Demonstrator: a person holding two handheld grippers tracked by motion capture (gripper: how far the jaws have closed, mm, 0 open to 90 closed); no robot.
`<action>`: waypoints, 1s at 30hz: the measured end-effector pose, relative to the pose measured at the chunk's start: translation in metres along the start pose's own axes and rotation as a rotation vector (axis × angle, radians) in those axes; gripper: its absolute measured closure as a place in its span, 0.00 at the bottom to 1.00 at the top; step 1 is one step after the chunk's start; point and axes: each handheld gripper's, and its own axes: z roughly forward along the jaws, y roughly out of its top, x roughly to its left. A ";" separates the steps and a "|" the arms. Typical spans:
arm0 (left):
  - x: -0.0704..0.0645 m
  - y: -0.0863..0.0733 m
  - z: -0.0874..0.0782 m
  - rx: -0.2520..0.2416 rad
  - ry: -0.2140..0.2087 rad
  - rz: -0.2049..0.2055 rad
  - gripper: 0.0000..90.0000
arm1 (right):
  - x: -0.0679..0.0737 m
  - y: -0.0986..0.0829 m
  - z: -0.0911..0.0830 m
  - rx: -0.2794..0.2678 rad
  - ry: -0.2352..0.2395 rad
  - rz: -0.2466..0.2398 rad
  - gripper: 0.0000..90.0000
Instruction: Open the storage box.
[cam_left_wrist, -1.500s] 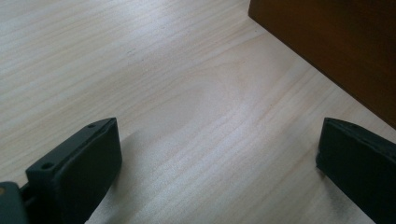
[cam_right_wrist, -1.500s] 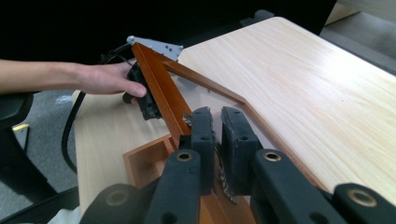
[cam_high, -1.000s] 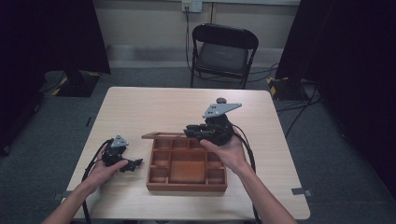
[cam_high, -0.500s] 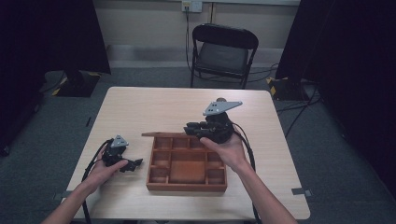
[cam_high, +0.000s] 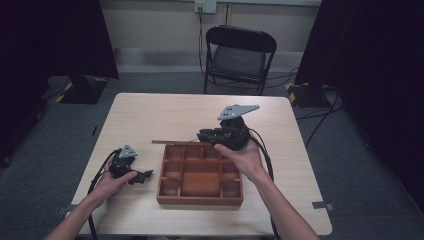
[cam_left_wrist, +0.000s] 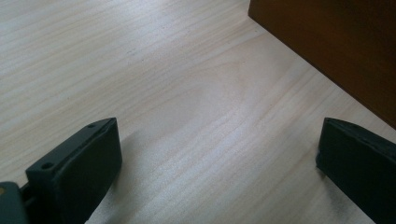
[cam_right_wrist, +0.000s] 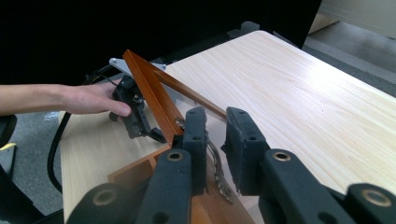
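No readable text, labels or numbers (any view).

Surface: a light wood-grain table (cam_high: 165, 112), rectangular with rounded corners, standing on grey carpet.
Box: a brown wooden compartment box (cam_high: 200, 176) sits on the table near the person's edge, a little right of the middle.
Lid: a framed clear lid (cam_right_wrist: 154, 91) rises tilted from the box's far edge.
Left gripper (cam_high: 131, 172): rests low on the tabletop just left of the box, jaws spread wide over bare wood.
Far half: bare tabletop.
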 end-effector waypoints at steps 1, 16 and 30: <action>0.000 0.000 0.000 0.000 0.000 0.000 0.00 | 0.000 0.000 0.000 0.001 0.002 0.002 0.89; 0.000 0.000 0.000 0.000 0.000 0.000 0.00 | -0.007 0.004 0.001 -0.002 0.025 0.023 0.91; 0.000 0.000 0.000 -0.001 0.000 0.000 0.00 | -0.012 0.007 0.002 -0.015 0.018 0.029 0.90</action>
